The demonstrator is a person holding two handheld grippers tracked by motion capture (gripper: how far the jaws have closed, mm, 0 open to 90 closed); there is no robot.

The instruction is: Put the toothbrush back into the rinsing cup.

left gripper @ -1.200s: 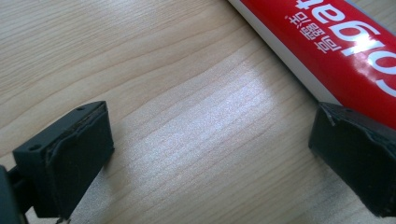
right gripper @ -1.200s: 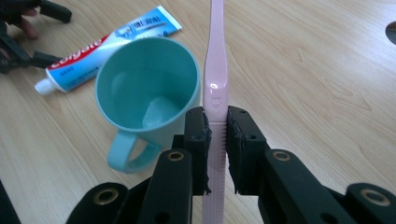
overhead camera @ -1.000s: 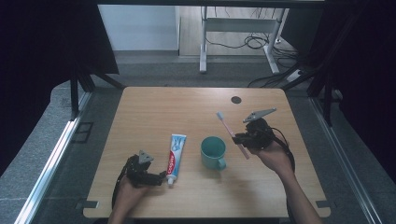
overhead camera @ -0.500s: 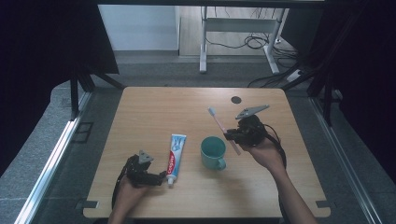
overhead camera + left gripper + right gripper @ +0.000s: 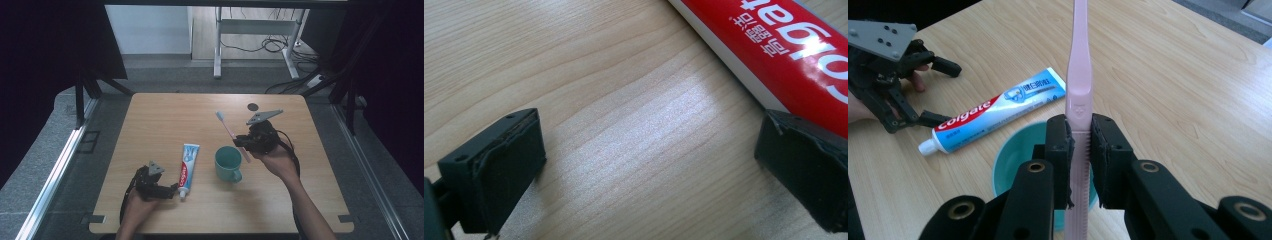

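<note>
A pink toothbrush [image 5: 230, 132] is clamped in my right gripper [image 5: 248, 142], which is shut on its handle [image 5: 1081, 107] and held above the table just right of a teal mug [image 5: 227, 163]. In the right gripper view the mug's rim [image 5: 1013, 145] lies directly below the jaws and the brush points away over the wood. A Colgate toothpaste tube [image 5: 186, 162] lies flat left of the mug. My left gripper [image 5: 170, 191] rests open on the table beside the tube's cap end; its view shows the red tube [image 5: 784, 50] beside one fingertip [image 5: 804, 175], bare wood between the jaws.
The wooden table [image 5: 165, 115] has a small dark round disc [image 5: 253, 106] near its far right. Grey floor surrounds the table, with a desk frame and cables [image 5: 270, 45] beyond the far edge.
My right gripper has carried the toothbrush leftward, from right of the mug to nearly over it. The left gripper and tube stayed put.
</note>
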